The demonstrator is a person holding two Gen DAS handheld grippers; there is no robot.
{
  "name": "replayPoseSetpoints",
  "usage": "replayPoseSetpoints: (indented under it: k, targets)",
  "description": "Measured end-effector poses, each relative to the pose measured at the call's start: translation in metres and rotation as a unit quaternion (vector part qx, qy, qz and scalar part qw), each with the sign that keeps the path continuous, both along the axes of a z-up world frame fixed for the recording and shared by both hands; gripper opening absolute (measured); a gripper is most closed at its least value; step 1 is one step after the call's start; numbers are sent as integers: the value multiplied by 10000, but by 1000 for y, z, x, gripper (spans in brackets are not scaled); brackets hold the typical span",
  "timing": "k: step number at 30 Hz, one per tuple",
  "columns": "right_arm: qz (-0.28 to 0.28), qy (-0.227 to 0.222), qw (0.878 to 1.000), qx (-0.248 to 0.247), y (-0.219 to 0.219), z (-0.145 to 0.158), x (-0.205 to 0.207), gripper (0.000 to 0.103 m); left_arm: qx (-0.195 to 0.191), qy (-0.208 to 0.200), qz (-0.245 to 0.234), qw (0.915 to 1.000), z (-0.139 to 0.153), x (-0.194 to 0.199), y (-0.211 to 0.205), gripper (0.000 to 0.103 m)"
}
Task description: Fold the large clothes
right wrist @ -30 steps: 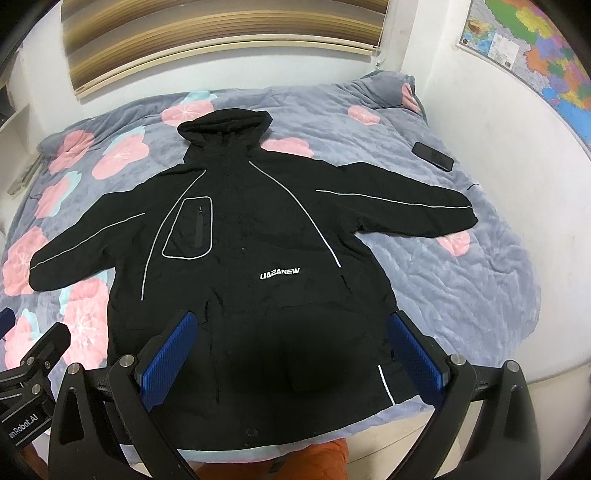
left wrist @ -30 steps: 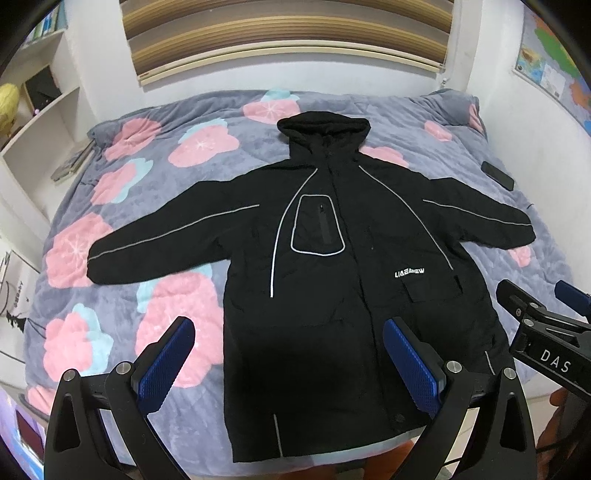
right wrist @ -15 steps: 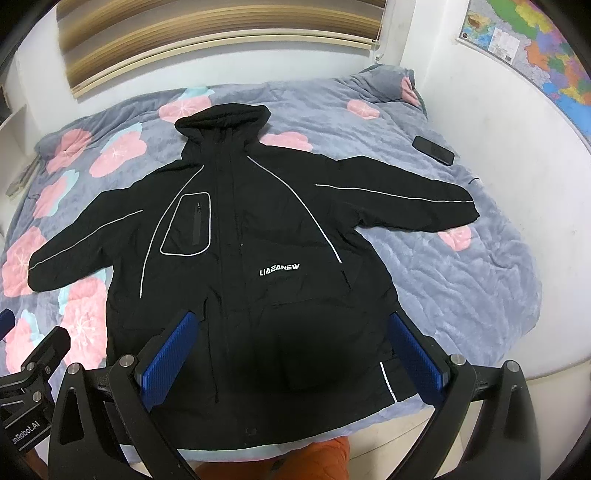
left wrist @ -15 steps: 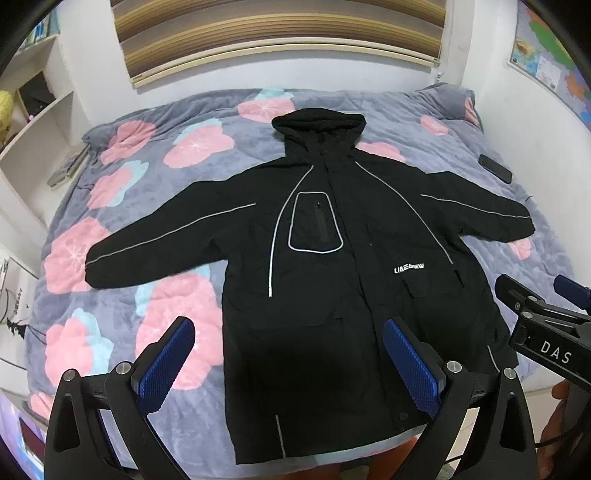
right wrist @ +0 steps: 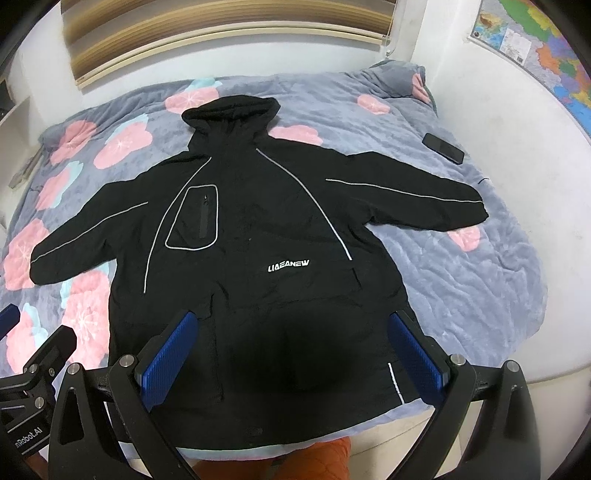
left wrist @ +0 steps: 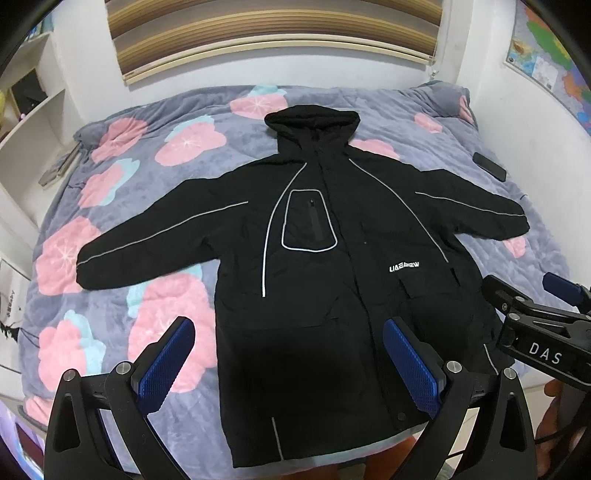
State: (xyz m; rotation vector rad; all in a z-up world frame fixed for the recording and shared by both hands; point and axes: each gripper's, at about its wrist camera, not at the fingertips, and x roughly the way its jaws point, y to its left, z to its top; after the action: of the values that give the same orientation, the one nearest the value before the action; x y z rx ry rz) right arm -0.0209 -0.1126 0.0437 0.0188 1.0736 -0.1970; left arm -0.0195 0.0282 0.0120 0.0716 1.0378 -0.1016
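Overhead, both hand-held grippers [left wrist: 288, 363] [right wrist: 291, 360] gape released above a jacket [left wrist: 332, 277] on the floral bedspread [left wrist: 122, 206].

A black hooded jacket [left wrist: 332, 266] lies face up and spread flat on the flowered grey bedspread [left wrist: 122, 206], hood toward the headboard wall, both sleeves stretched out sideways. Thin pale piping runs along sleeves and chest, outlining a zipped chest pocket; white lettering marks the front.

White walls [left wrist: 480, 55], striped blind [left wrist: 273, 33], map [right wrist: 535, 48]
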Motion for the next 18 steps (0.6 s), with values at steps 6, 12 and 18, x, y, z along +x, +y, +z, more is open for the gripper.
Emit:
replayPoseSetpoints:
  k: [6, 12, 18]
  targets:
    - [106, 65, 9999, -1, 5, -3, 6, 103, -46, 52, 73, 9999, -2, 6, 2, 101]
    - [238, 113, 9997, 22, 10, -6, 12, 103, -118, 137, 149, 9997, -6, 8, 5, 101]
    - [438, 276, 9985, 159, 16, -20, 15, 103, -587, 571, 458, 9956, -21, 3, 20, 101]
